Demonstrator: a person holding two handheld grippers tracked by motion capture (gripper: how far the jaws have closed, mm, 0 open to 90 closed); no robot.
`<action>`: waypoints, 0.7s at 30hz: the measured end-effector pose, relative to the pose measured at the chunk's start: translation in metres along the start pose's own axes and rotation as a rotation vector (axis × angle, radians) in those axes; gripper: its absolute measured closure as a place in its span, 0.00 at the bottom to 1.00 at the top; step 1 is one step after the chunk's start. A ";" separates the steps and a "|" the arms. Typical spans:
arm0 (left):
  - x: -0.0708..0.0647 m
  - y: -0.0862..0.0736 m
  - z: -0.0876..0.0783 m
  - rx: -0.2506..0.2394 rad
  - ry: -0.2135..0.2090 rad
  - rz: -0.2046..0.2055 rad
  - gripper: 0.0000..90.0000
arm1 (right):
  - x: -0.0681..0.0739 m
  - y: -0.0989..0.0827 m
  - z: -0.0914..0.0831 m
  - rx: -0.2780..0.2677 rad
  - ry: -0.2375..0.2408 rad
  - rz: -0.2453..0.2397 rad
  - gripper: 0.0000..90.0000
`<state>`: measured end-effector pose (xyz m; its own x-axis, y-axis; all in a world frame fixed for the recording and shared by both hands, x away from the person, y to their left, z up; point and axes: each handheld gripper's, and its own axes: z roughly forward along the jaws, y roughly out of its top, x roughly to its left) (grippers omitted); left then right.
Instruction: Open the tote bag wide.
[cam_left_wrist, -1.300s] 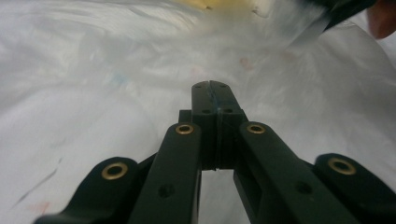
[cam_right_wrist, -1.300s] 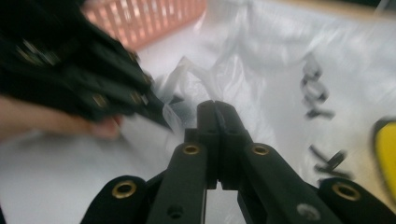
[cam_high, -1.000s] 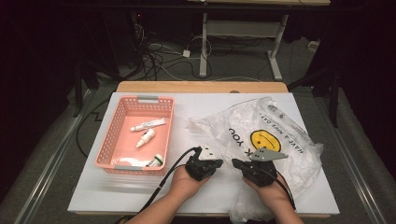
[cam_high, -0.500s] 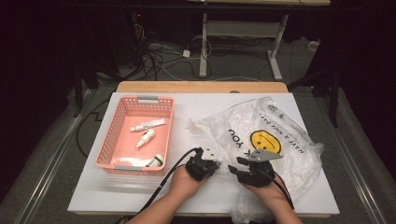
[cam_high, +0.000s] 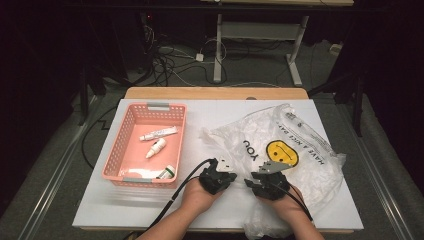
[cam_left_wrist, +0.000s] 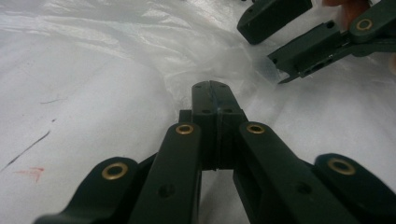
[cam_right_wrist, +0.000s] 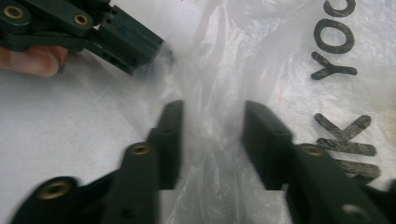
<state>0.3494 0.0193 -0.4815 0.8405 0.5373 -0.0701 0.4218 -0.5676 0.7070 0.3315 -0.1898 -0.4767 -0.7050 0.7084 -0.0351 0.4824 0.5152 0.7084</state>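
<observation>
A crumpled clear plastic bag (cam_high: 300, 150) with a yellow smiley and black print lies on the right half of the white table (cam_high: 100, 210). My left gripper (cam_high: 227, 165) sits at the bag's near left edge. Its jaws (cam_left_wrist: 212, 91) are pressed together, and a fold of the bag (cam_left_wrist: 140, 46) runs into their tip. My right gripper (cam_high: 251, 181) is just to its right, aimed at the same edge. Its jaws (cam_right_wrist: 212, 121) stand apart and have just been closing, with loose bag film (cam_right_wrist: 261, 56) between the pads and not pinched. The left gripper (cam_right_wrist: 140, 44) is in the right gripper view, and the right gripper (cam_left_wrist: 275, 44) in the left gripper view.
A pink basket (cam_high: 120, 155) on the left of the table holds a white tube (cam_high: 159, 133), a small white bottle (cam_high: 156, 148) and a green-capped bottle (cam_high: 166, 172). Black cables trail from both grippers off the front edge. Desk legs and wires stand on the floor behind.
The right gripper's jaws have parted from shut and it has edged slightly left toward the left gripper. The left gripper and the bag stay where they were.
</observation>
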 end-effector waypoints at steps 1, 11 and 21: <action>0.000 0.000 0.000 0.000 0.001 0.001 0.98 | 0.001 0.000 0.000 0.001 0.002 0.000 0.76; 0.000 0.000 0.000 0.001 0.004 0.004 0.98 | -0.008 -0.001 -0.010 -0.039 0.049 0.038 0.99; 0.000 0.000 -0.001 0.003 0.002 0.002 0.98 | -0.017 0.002 -0.038 -0.169 0.019 0.085 1.00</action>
<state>0.3491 0.0195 -0.4807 0.8406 0.5374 -0.0680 0.4216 -0.5703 0.7050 0.3249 -0.2188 -0.4479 -0.6758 0.7359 0.0424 0.4476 0.3639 0.8169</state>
